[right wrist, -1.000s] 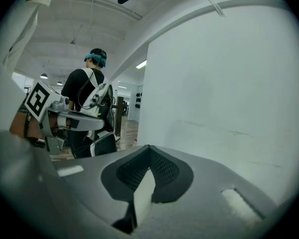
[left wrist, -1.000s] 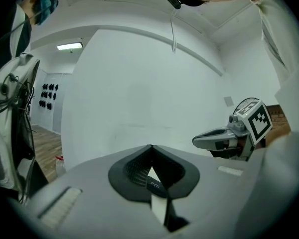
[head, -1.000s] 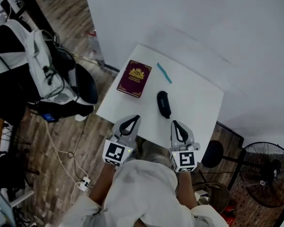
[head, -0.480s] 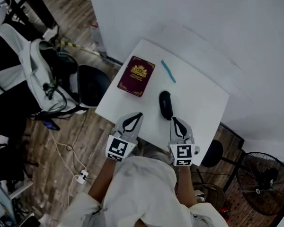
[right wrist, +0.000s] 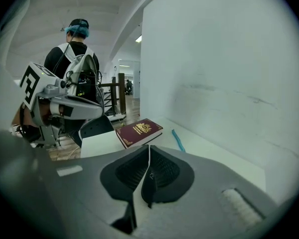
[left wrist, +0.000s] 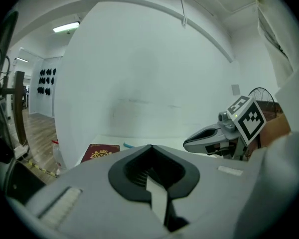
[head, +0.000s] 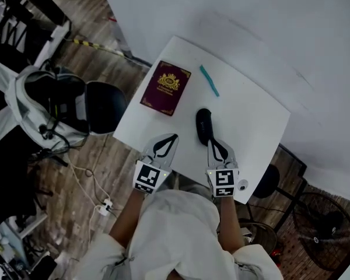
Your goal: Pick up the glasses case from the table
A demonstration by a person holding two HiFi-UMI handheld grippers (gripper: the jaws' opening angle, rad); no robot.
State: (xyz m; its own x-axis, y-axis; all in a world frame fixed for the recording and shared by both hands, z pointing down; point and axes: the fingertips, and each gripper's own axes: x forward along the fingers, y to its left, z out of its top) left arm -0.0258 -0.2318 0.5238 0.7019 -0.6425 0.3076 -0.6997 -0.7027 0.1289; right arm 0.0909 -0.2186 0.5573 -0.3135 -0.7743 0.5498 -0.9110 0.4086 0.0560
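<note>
Wooden flooring (head: 84,156) surrounds a small white table (head: 252,121) set against a white wall (head: 251,22), seen from above in the head view. Left of the table stand a black chair (head: 105,107) and a grey and white bag (head: 32,107).

On the table, from left to right, lie a maroon booklet with a gold crest (head: 166,88), a teal pen (head: 209,80) and the black glasses case (head: 203,124). The case rests flat near the table's middle, its length running away from the person. A floor fan (head: 324,238) stands at lower right.

Only the head view shows the case. The left gripper view shows the booklet and pen beyond its jaws, with the other gripper at its right. The right gripper view adds a person wearing a backpack (right wrist: 74,49), standing in the room beyond.

The left gripper (head: 174,136) hangs over the table's near left edge, jaws pressed together with nothing between them. The right gripper (head: 210,141) has its tip at the near end of the case, jaws likewise closed and empty. Whether it touches the case cannot be judged. Both grippers aim away from the person and tilt slightly downward, forearms reaching out side by side
</note>
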